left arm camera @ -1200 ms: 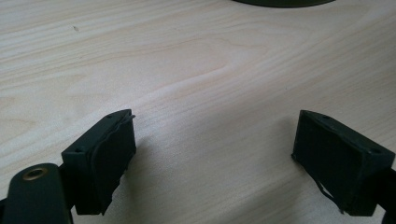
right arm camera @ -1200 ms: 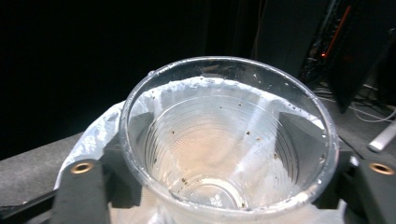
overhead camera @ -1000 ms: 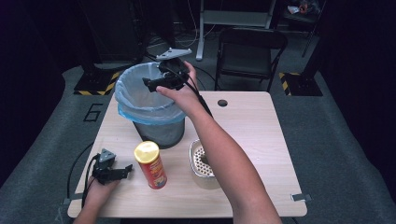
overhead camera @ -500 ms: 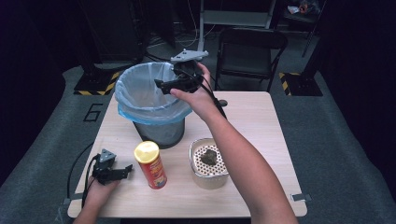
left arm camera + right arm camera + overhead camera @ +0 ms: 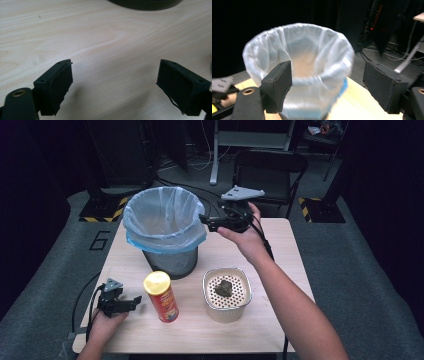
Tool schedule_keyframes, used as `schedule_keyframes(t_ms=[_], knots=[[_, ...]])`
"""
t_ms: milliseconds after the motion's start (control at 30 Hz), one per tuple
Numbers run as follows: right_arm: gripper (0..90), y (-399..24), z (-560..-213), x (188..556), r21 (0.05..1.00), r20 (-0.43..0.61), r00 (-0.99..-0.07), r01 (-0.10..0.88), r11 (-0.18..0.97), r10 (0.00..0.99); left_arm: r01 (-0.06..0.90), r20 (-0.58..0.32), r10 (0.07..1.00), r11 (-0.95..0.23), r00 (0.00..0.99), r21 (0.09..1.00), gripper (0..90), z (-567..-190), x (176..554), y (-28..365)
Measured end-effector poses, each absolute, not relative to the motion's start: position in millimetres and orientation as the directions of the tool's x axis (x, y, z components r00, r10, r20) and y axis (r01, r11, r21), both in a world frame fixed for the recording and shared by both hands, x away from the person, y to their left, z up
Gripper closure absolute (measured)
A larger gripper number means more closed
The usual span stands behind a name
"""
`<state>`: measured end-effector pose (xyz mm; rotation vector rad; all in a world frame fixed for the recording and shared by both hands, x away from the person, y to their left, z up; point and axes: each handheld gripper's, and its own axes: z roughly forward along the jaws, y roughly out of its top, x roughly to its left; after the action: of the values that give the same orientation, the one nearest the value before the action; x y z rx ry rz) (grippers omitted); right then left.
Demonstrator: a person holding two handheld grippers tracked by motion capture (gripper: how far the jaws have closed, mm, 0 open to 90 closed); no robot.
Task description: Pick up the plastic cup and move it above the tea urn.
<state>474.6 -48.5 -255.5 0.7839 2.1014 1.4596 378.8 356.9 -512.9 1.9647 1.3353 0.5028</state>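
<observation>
- While the right gripper (image 5: 206, 221) hangs beside the bin (image 5: 165, 227), just right of its rim, its jaws stand apart with nothing between them; they have just been closing a little.
- Resting on the table (image 5: 250, 320) at the near left corner, the left gripper (image 5: 135, 301) has its jaws wide apart over bare wood, holding nothing.
- From above, a can (image 5: 161, 296) stands just right of the left gripper, and a square tub (image 5: 227, 292) with a dark lump (image 5: 223, 287) inside sits near the bin.
- Looking along the right jaws, the bin's liner (image 5: 299, 72) is blurred but shows its hollow inside; the left gripper view gives wood grain and the bin's dark base (image 5: 145, 3).
</observation>
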Motion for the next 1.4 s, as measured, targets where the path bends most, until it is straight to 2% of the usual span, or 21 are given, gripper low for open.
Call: schedule_keyframes(t_ms=[267,500,767,1100,1400], knots=[[22.8,-96.4,-279.6,456.3,0.937,-0.036,-0.689,0.228,0.264,0.724,0.629,-0.105,0.904,-0.201,0.414,0.751,11.5,-491.9,375.2,352.2],[24.9,-127.6,-308.9,444.4,0.929,0.004,-0.651,0.283,0.238,0.759,0.612,-0.091,0.881,-0.245,0.464,0.752,11.6,-472.3,371.5,347.7],[26.3,-155.7,-337.7,425.2,0.925,0.005,-0.598,0.307,0.223,0.802,0.582,-0.105,0.84,-0.273,0.532,0.766,11.5,-458.8,345.3,345.3],[31.3,-178.3,-374.6,405.2,0.915,-0.015,-0.556,0.327,0.235,0.831,0.526,-0.149,0.776,-0.26,0.613,0.81,11.6,-447.9,314.4,333.1],[32.3,-190.2,-396.3,398.4,0.909,-0.009,-0.516,0.352,0.221,0.857,0.49,-0.138,0.71,-0.318,0.69,0.812,11.9,-450.8,314.9,303.4]])
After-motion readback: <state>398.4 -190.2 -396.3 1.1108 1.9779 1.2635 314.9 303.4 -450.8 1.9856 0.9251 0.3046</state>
